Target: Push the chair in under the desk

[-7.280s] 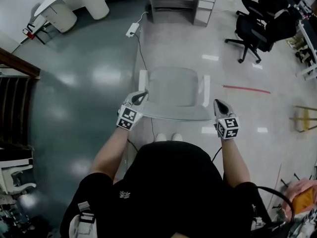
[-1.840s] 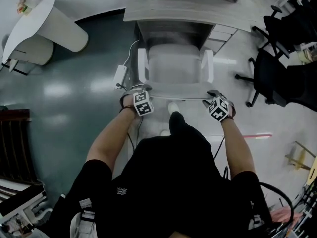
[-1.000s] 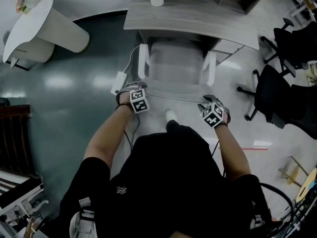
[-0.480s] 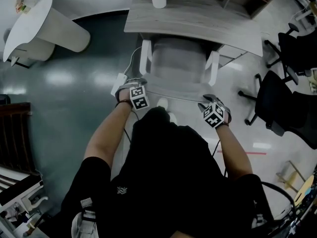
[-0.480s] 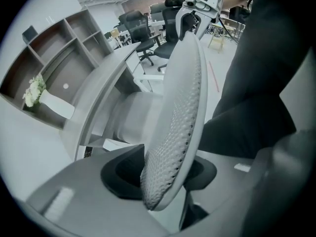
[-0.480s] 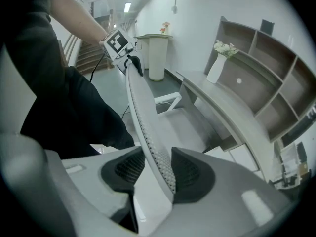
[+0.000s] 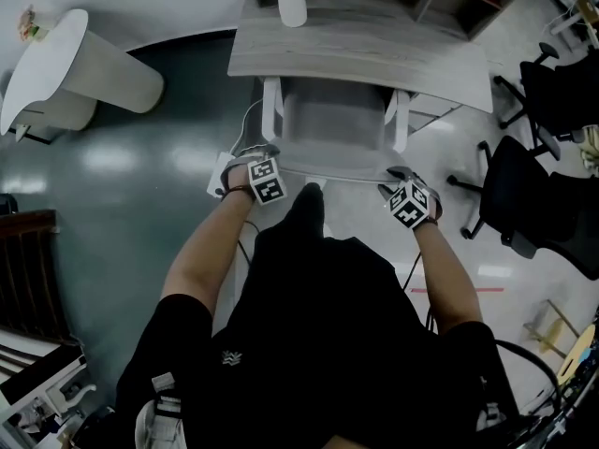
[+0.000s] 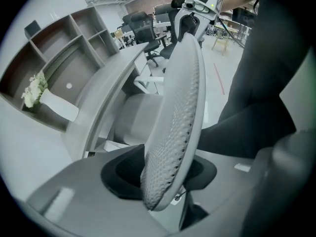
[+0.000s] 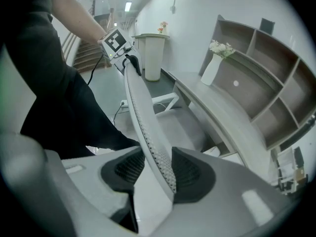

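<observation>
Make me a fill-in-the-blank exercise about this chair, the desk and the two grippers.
1. The left gripper and the right gripper are both shut on the chair's ____.
2. On the desk stands a white ____ holding flowers.
3. The black office chairs stand on the person's ____ side.

Missing words: backrest; vase; right.

Glossy grey floor (image 7: pixel 112 171), black office chairs (image 7: pixel 529 195)

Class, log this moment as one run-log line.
left gripper: shut on chair back | right gripper: shut on chair back | seat: front at desk edge
</observation>
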{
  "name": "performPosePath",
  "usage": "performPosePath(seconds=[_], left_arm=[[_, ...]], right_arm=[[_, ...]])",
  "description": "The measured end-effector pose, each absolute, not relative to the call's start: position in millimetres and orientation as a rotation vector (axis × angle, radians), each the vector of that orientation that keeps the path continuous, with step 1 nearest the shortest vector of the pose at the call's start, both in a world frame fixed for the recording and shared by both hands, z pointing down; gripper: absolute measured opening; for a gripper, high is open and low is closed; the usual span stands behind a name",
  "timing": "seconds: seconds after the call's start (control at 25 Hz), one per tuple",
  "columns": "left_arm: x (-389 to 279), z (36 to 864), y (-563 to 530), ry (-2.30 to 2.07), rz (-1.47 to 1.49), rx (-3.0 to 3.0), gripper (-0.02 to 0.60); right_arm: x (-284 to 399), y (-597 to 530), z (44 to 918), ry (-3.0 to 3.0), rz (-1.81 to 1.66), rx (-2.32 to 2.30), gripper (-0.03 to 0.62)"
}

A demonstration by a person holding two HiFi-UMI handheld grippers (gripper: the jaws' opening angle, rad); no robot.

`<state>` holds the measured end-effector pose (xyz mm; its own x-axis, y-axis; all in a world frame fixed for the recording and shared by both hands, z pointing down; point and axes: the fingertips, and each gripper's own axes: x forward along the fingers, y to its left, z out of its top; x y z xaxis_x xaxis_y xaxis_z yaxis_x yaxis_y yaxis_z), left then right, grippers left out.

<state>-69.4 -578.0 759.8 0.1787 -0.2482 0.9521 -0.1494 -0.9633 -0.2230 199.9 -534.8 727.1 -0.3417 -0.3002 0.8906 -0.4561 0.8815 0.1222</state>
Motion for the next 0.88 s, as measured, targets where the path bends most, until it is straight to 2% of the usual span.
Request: performPosePath(seconds=[0.88], left_arm=[[-59.0,759.6,-688.8,0.362,-1.911,-2.373,0.189]], right_arm=[[209.8,-644.1,725.6,-1.946,0.152,0.535,0.172]])
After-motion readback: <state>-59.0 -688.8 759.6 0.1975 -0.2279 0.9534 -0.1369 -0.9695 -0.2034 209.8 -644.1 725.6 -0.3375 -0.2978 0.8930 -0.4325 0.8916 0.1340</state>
